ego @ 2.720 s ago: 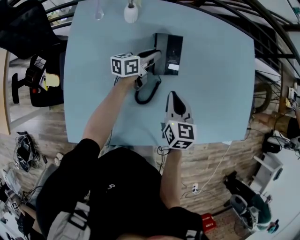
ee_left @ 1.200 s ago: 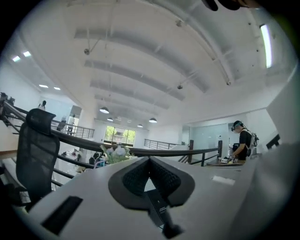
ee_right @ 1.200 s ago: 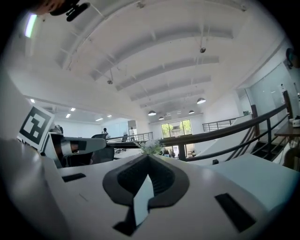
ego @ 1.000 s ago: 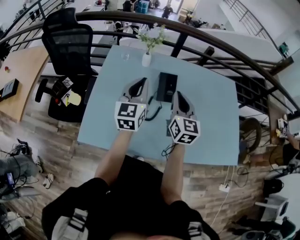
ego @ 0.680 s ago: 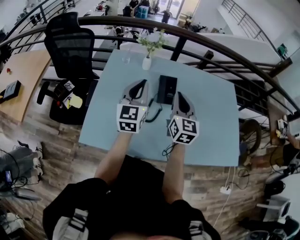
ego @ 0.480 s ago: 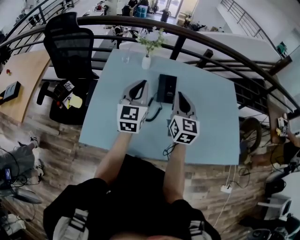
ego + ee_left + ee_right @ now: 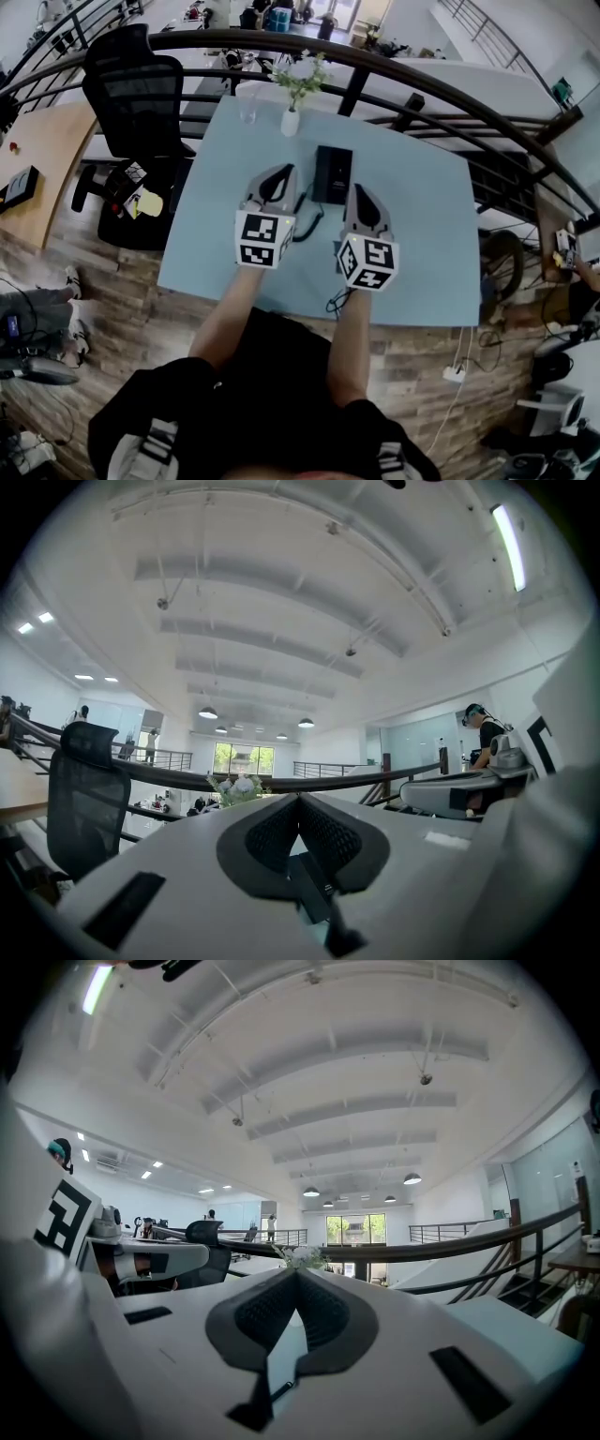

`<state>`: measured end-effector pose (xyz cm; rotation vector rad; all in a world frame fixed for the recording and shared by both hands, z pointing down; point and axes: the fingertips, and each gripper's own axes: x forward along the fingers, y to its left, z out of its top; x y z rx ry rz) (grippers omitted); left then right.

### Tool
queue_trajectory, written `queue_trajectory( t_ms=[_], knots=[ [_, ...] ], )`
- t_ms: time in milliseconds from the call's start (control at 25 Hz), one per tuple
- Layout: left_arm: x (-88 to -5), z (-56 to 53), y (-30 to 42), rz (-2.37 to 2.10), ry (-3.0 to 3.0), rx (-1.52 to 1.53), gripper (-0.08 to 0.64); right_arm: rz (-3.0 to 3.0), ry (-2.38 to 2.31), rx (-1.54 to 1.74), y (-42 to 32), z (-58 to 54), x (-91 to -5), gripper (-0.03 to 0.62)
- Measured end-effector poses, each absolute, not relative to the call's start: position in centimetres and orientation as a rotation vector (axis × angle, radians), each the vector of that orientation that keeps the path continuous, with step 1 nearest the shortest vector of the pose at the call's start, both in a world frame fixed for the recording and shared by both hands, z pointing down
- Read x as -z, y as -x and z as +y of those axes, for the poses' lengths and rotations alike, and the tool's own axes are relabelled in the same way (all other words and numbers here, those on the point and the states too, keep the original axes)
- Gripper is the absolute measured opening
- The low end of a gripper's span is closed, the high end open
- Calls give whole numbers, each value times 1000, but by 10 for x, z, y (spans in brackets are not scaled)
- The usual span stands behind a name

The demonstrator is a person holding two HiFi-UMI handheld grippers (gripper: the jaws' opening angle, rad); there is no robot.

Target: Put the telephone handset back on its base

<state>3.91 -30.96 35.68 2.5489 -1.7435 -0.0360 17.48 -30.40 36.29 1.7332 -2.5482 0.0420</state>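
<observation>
The black telephone [image 7: 333,174] sits on the light blue table [image 7: 422,234], and its handset seems to lie on the base as one dark block. A coiled cord [image 7: 307,218] trails from its left side. My left gripper [image 7: 281,174] hovers just left of the phone, jaws shut and empty. To the phone's lower right my right gripper [image 7: 358,191] is also shut with nothing in it. In the left gripper view the left gripper [image 7: 299,800] points level over the room with its pads touching. The right gripper [image 7: 296,1273] looks the same in its own view.
A white vase with flowers [image 7: 291,118] and a clear glass [image 7: 247,112] stand at the table's far edge. Behind them runs a dark railing [image 7: 422,94]. A black office chair [image 7: 131,89] stands left of the table, on a wooden floor.
Earlier the left gripper was down at the handset beside the base; now both grippers are raised off the table, empty. Over the last second they barely moved.
</observation>
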Motion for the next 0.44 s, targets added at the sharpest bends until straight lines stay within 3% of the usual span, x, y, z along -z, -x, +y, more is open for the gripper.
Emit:
queue_trajectory(
  t_ms=[440],
  knots=[
    [-384,-327,-45,-1671,-2542,-14,0,-2547,-1705,18,-171,-316,-362,-6]
  ],
)
